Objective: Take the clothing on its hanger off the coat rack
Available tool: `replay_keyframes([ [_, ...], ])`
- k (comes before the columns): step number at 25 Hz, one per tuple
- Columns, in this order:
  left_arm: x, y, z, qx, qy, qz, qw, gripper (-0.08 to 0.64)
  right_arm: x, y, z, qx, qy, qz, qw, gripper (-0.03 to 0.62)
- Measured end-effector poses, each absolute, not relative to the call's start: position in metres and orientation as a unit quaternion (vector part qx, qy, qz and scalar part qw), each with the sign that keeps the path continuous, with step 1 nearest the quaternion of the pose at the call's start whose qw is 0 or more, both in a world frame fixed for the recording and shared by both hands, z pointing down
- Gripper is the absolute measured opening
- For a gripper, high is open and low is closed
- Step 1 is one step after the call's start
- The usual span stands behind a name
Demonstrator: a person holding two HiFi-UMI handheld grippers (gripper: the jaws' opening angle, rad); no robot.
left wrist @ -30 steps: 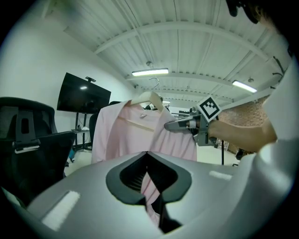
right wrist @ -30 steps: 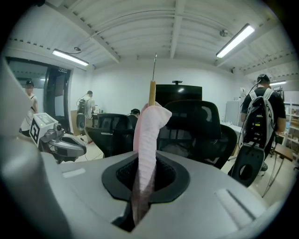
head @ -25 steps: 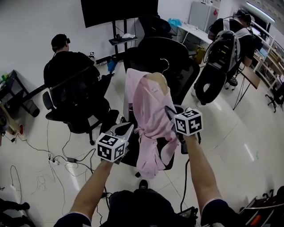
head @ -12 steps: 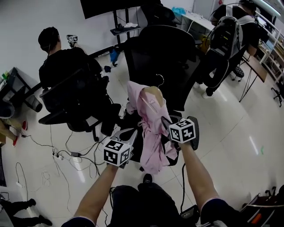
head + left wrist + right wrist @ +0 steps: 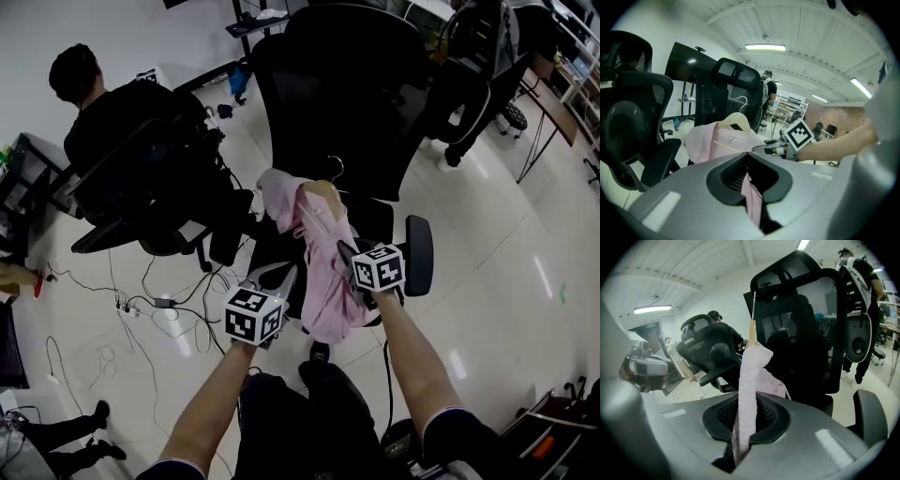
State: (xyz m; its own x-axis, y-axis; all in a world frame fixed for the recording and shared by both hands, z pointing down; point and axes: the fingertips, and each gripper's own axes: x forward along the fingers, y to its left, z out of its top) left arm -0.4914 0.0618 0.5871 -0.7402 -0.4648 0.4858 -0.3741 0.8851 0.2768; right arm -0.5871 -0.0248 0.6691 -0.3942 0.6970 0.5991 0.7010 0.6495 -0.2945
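Note:
A pink shirt (image 5: 319, 251) hangs on a pale wooden hanger (image 5: 323, 191) with a metal hook, held in the air over a black office chair (image 5: 347, 103). My left gripper (image 5: 280, 276) is shut on the shirt's left side; pink cloth runs down between its jaws (image 5: 751, 191). My right gripper (image 5: 344, 251) is shut on the right side, where a fold of the shirt (image 5: 745, 394) stands up between its jaws. The hanger (image 5: 752, 333) rises edge-on above that fold. From the left gripper view the hanger (image 5: 735, 120) and the right gripper (image 5: 768, 147) show. No coat rack is in view.
The chair's seat and right armrest (image 5: 416, 253) lie right under the shirt. A person in black (image 5: 112, 112) sits in another chair at the left. Cables and a power strip (image 5: 141, 314) lie on the floor at the left. Another chair (image 5: 478, 56) stands at the upper right.
Both grippers have sunk with the shirt and hanger, which now hang lower and closer to the chair seat. The head view has tilted further down.

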Motion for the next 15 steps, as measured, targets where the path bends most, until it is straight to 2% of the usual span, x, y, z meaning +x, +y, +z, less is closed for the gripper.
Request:
replay_keyframes([
  [12, -0.489, 0.054, 0.618, 0.223, -0.917, -0.104, 0.313, 0.012, -0.595, -0.029, 0.749, -0.381, -0.816, -0.012, 0.434, 0.026],
  [14, -0.49, 0.058, 0.62, 0.222, -0.917, -0.105, 0.316, 0.012, -0.595, -0.031, 0.756, -0.373, -0.816, -0.03, 0.44, 0.05],
  [15, -0.491, 0.059, 0.62, 0.222, -0.916, -0.105, 0.317, 0.012, -0.595, -0.032, 0.758, -0.368, -0.817, -0.036, 0.442, 0.087],
])
